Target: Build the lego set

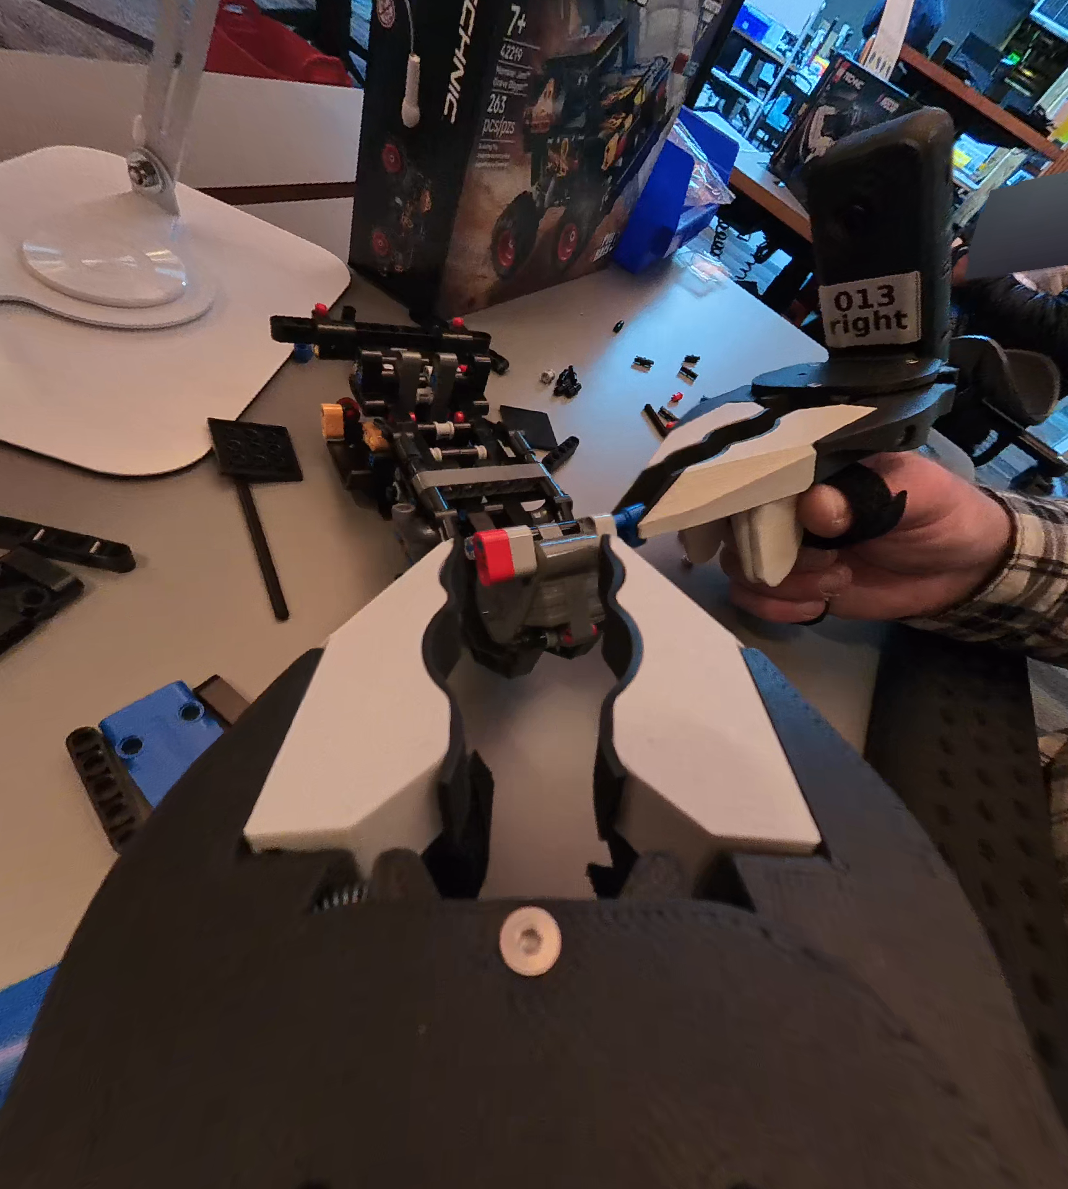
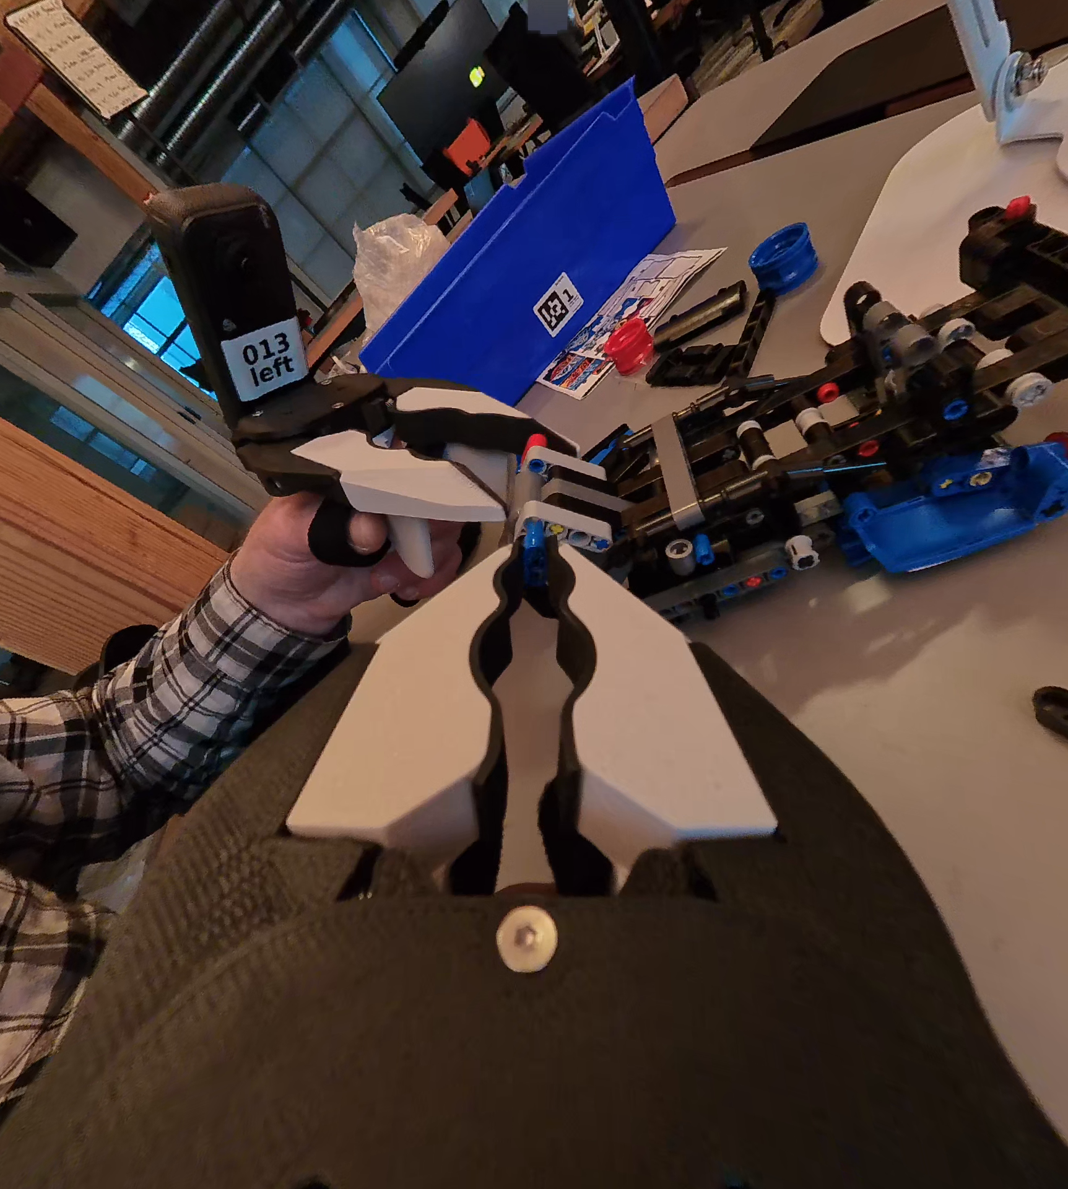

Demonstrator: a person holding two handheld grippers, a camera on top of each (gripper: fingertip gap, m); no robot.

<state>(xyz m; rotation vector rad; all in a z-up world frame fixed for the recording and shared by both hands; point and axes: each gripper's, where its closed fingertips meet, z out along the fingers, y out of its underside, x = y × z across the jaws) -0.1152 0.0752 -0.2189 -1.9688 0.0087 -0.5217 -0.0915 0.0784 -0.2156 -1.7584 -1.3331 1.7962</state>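
The half-built black and grey Lego chassis lies on the grey table and reaches toward me. My left gripper is shut on its near end, a grey block with a red piece. My right gripper comes in from the right, shut on a small blue pin that touches that end. In the right wrist view my right gripper pinches the blue pin against a light grey beam of the chassis. The left gripper grips from the left. A blue panel sits on the chassis side.
The set's box stands behind the chassis. A white lamp base rests on a white mat. A blue bin, sticker sheet, red hub, blue hub and loose black beams lie around. Only a small space, under 4 cm, lies between the two pairs of fingers.
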